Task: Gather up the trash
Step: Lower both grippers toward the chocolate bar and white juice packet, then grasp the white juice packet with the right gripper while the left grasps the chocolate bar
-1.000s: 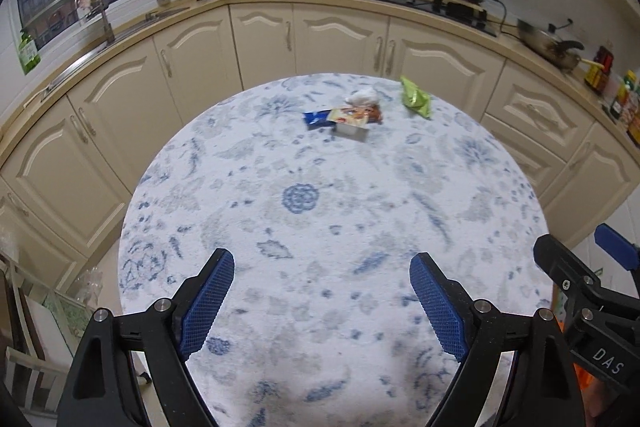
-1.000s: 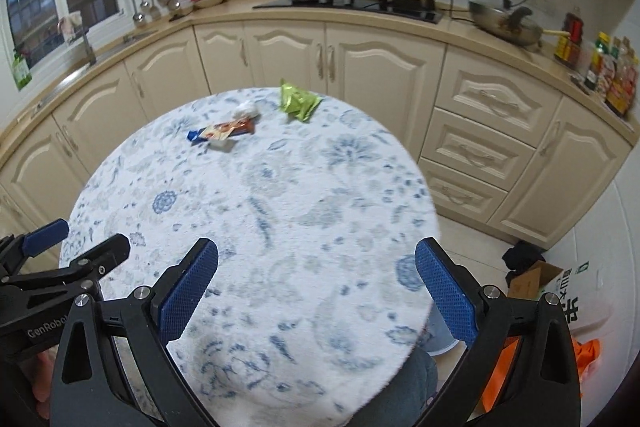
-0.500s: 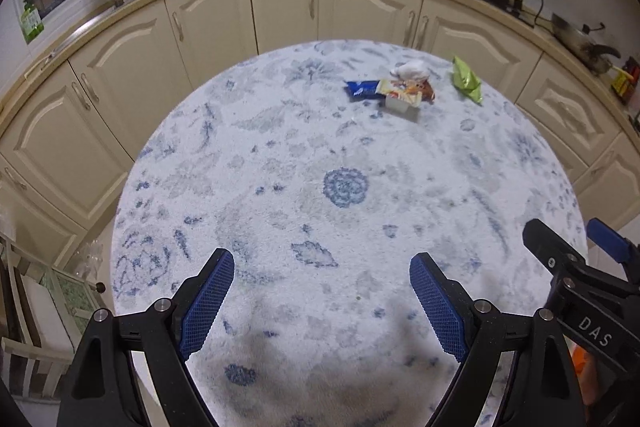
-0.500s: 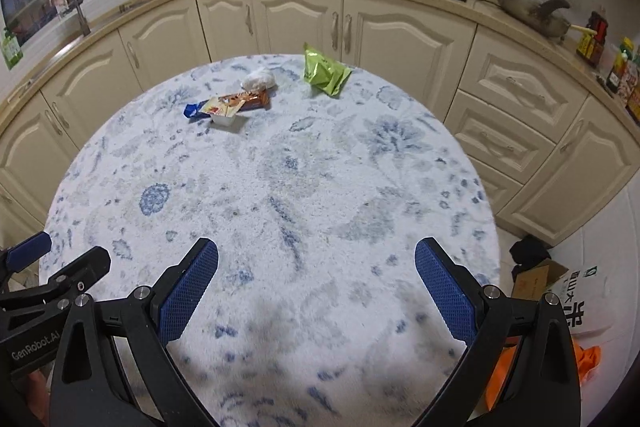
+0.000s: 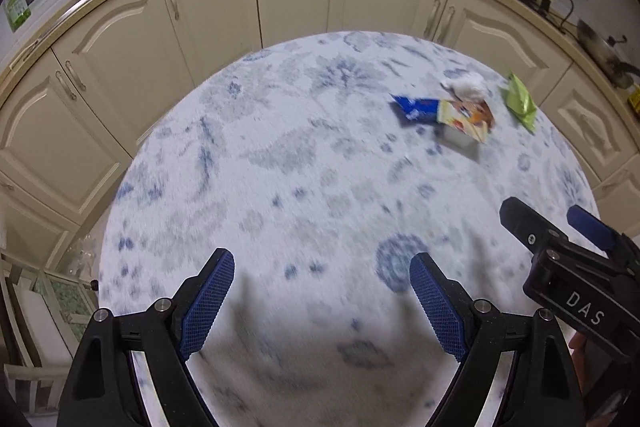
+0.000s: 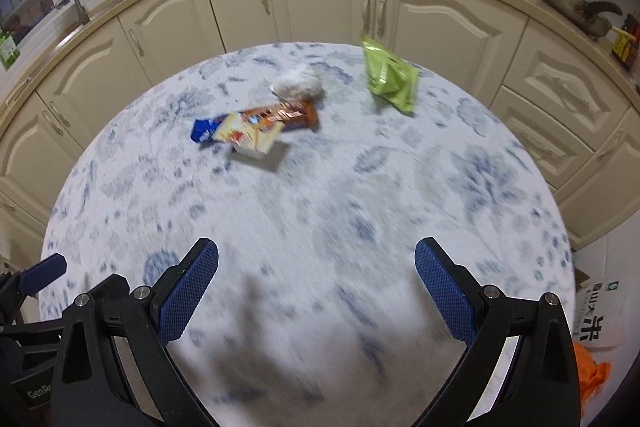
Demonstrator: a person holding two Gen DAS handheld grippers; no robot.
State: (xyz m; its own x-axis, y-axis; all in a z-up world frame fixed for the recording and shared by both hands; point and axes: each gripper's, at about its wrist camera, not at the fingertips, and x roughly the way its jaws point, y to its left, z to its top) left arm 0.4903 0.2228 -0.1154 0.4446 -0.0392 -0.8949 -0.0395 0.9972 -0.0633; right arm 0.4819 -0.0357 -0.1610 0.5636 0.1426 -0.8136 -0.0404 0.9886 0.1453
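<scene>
Two grippers hang side by side over a round table covered in a white cloth with blue flowers. Nearest, the left gripper has its blue-padded fingers spread wide with nothing but cloth between them; their shadow falls on the cloth just beneath. The right gripper is likewise spread wide and empty, with only bare cloth between its fingers. Each shows at the edge of the other's view (the left one at the lower left of the right view).

Well ahead of both sets of fingers, toward the far side of the table, lies the trash. A blue wrapper sits ahead and to the left of the right fingers, touching a yellow packet that rests over a small white tub. A brown wrapper lies against them, and a crumpled white tissue sits just beyond. A green pouch lies apart to the right, near the table's far edge.

Beyond the table run cream cabinets under a counter.
</scene>
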